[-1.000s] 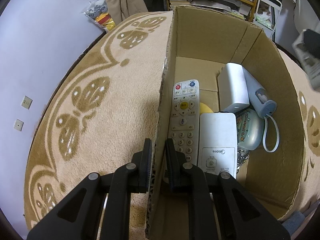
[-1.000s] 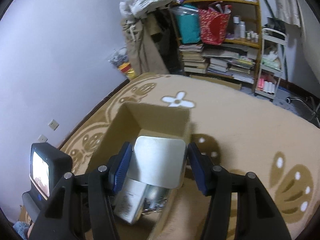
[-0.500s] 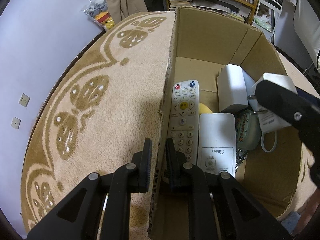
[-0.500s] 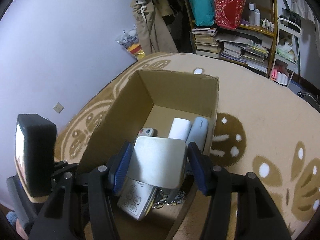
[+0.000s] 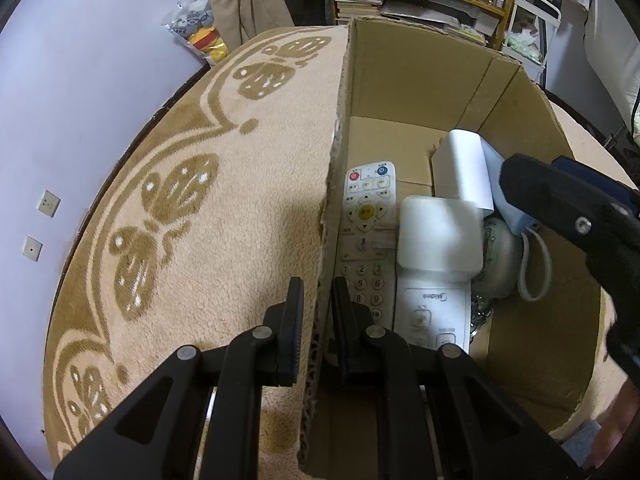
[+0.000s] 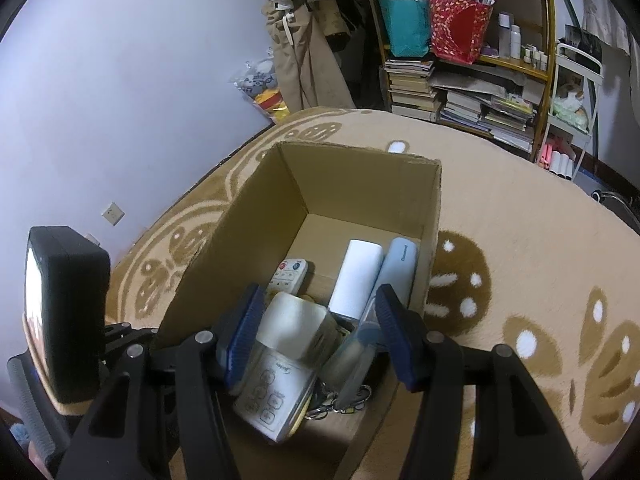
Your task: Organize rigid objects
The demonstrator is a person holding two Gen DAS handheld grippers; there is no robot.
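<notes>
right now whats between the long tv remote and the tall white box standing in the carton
A white rounded block sits between the remote and the white box, resting on a flat white remote; the left wrist view shows it.

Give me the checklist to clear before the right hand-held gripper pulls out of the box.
1. Left hand-held gripper clamped on the cardboard box wall: ok.
2. White square device inside the box, lying on the Midea remote: ok.
3. Right hand-held gripper clear of the device, with a gap showing at one pad: ok.
4. Device resting steadily and not about to slide: cannot tell.
5. Nothing snagged on the right fingers: ok.
</notes>
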